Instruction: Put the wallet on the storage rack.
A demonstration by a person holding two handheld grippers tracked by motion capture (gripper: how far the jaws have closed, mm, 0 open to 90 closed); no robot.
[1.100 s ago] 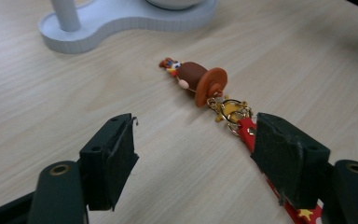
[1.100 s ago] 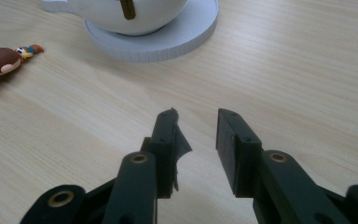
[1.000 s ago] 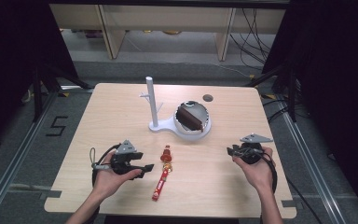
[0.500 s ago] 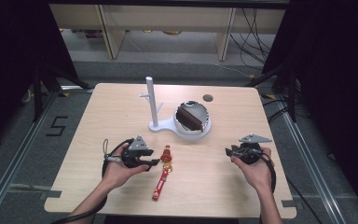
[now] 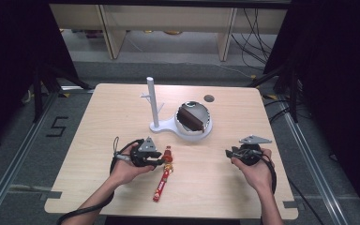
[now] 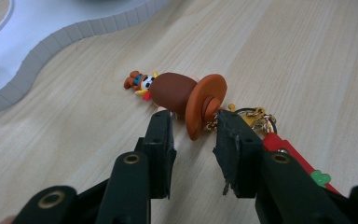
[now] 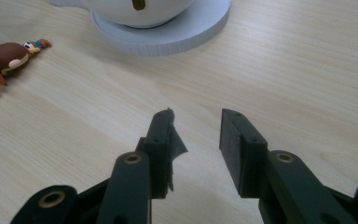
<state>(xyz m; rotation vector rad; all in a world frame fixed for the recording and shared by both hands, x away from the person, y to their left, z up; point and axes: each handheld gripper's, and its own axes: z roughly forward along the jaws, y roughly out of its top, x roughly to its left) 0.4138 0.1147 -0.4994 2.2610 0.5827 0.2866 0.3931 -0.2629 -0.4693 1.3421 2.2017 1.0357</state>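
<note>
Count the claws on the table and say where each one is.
2. The left claw is at the keychain, open around its figure's hat end. The right claw is open over bare table near the right edge.

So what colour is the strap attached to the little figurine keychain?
Red strap, clearest in the high view, trailing from the brown figurine keychain.

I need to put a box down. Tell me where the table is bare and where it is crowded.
Bare wood: the near edge between the red strap and the right claw, and the far left corner beside the white post. Crowded: the middle, where the left claw meets the figure by the white stand and its bowl.
</note>
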